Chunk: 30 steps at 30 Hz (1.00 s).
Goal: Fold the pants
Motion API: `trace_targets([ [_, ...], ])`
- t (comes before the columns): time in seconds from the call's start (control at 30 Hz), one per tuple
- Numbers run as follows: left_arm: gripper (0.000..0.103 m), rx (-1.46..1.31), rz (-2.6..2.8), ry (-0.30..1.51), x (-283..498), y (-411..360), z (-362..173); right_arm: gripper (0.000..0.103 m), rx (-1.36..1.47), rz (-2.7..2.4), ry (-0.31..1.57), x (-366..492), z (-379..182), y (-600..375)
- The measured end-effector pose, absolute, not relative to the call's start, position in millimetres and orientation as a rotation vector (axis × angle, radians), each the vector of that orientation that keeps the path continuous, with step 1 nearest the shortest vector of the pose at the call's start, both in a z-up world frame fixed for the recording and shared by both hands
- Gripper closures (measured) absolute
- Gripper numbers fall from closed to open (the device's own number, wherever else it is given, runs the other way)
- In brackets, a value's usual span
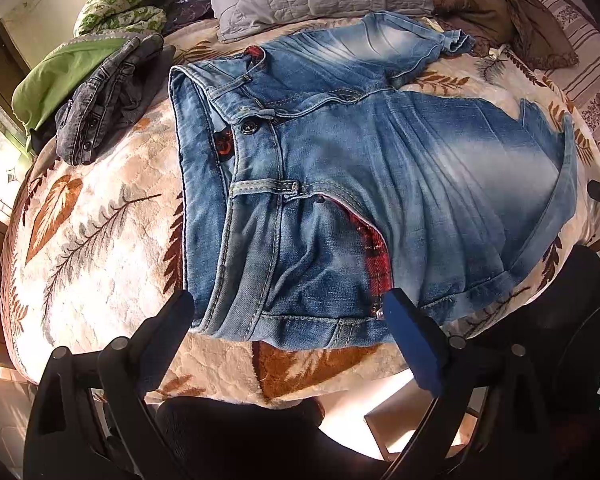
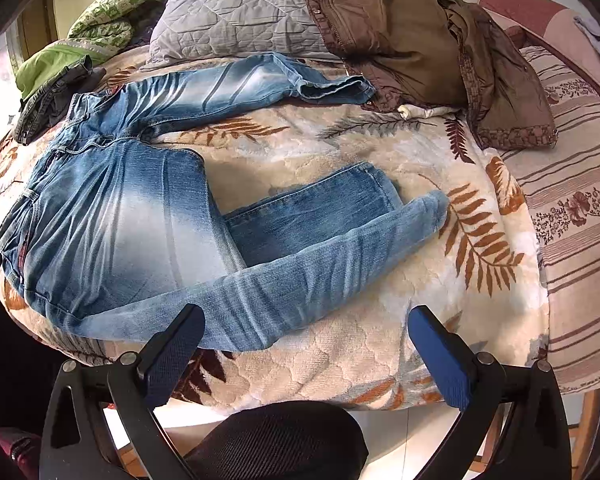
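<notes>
Faded blue jeans (image 1: 380,184) lie spread on a bed, waistband to the left, red plaid lining showing at the pocket. In the right wrist view the jeans (image 2: 132,216) have the near leg bent back on itself and the far leg stretched toward the pillow. My left gripper (image 1: 290,308) hovers open over the near corner of the waistband, one finger on each side of it, nothing pinched. My right gripper (image 2: 306,330) stands open above the near leg's lower edge, its blue pads (image 2: 440,356) apart from the cloth.
A leaf-patterned blanket (image 2: 340,152) covers the bed. Folded dark grey jeans (image 1: 100,108) on green cloth lie at the far left. A grey quilted pillow (image 2: 236,12) and a brown jacket (image 2: 420,40) sit at the back. A striped sheet (image 2: 572,200) lies right. Dark trousers show below the bed edge.
</notes>
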<state>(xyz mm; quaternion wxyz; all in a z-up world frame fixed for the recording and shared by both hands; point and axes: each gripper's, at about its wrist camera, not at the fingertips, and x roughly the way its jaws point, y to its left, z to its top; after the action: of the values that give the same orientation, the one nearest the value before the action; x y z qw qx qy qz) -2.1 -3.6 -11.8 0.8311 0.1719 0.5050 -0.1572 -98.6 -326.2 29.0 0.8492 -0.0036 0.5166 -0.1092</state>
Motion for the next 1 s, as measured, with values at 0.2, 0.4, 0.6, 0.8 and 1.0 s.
trace_targets([
  [0.2, 0.007, 0.371, -0.341, 1.078, -4, -7, -11, 0.001, 0.006, -0.23, 1.09, -100, 28, -329],
  [0.4, 0.007, 0.366, -0.347, 1.081, -5, -7, -10, 0.001, 0.013, -0.227, 1.094, -100, 26, -331],
  [0.6, 0.007, 0.362, -0.348, 1.074, -5, -7, -6, 0.001, 0.018, -0.231, 1.09, -101, 27, -334],
  [0.8, 0.007, 0.384, -0.338, 1.079, -8, -2, -8, 0.001, 0.019, -0.246, 1.09, -107, 25, -345],
  [1.0, 0.007, 0.339, -0.328, 1.11, -4, 6, -11, 0.001, 0.037, -0.289, 1.097, -116, 24, -363],
])
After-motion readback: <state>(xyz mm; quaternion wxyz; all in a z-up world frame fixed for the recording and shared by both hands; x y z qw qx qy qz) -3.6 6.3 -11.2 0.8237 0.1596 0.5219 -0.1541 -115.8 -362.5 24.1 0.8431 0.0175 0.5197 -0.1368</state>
